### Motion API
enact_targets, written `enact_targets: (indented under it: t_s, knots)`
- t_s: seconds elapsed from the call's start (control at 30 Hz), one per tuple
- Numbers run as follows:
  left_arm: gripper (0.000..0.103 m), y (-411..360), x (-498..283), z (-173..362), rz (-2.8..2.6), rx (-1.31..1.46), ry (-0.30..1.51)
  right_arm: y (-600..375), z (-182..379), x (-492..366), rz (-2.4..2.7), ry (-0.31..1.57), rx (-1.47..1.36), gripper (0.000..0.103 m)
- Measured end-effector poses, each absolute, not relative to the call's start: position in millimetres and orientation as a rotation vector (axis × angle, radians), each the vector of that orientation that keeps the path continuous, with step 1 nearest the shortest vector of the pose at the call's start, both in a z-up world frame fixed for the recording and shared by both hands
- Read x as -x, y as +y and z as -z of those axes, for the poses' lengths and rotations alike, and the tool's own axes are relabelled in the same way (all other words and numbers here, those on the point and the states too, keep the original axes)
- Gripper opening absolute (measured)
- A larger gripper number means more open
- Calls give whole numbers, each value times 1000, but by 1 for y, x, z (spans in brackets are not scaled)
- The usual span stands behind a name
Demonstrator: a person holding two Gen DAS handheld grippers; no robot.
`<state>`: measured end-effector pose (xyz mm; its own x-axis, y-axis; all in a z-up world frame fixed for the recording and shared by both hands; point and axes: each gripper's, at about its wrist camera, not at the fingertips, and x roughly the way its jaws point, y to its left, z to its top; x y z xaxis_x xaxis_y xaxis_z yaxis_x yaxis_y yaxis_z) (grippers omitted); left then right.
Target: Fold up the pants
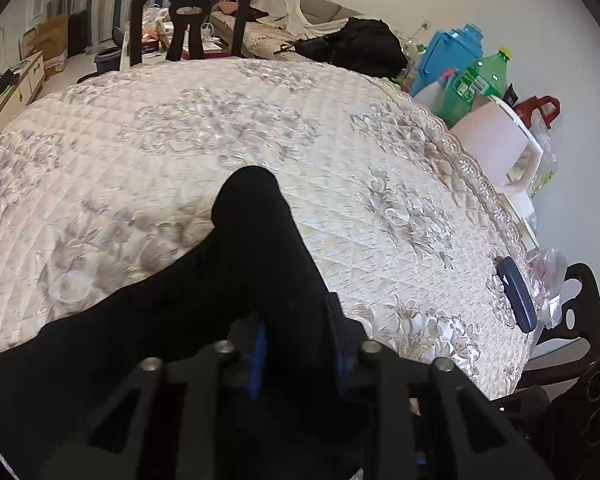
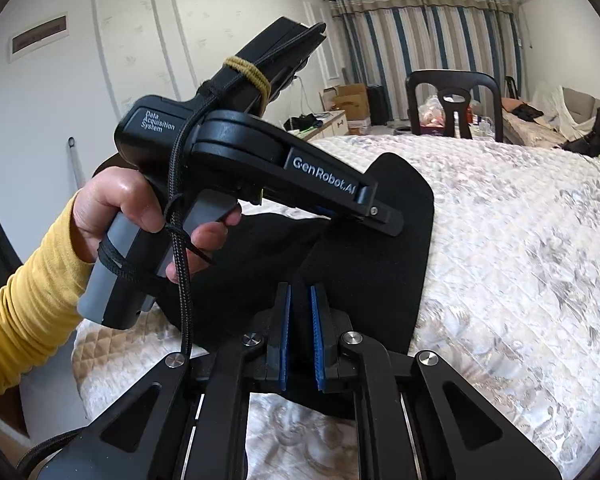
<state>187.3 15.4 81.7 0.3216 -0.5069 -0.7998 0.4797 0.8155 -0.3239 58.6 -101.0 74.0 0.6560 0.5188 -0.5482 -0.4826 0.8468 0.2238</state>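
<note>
The pants are black and lie on a quilted table cover. In the left wrist view a band of cloth rises from the lower left of the frame, passes between the blue pads of the left gripper, and ends in a rounded tip at frame centre. The jaws are closed on this cloth, so an edge or leg end appears to be held up, probably so that it can be carried over for a fold.

In the right wrist view the pants are spread flat at mid-frame. The right gripper is seen at lower centre with its pads set narrow and cloth between them; it is judged to be pinching a fold of the pants, though the contact itself is dark and hard to confirm. The left gripper reaches in from the upper left of that frame, held by a hand in a yellow sleeve, its tip on the cloth just above the right gripper. The two grips being close together suggests one edge is held at two points to keep it straight.
</note>
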Motion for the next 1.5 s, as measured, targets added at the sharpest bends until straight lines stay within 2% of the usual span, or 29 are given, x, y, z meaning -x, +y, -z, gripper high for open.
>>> enact_targets:
  t_s: [0.17,1.03,1.27,1.5]
  knots:
    - [19,42,-185,-87,664,120,1037,-84,-80,-58,-610,625,-29,9]
    - [18,195,-158,-96,551,383,835,17,-94,-85,-878,591,125,8]
    - [18,242,-146,-83,498,420,793,46,-82,-102,-984,614,131,8]
    - [18,272,-152,-44,440,532,843,57,-56,-120,-1015,694,108,8]
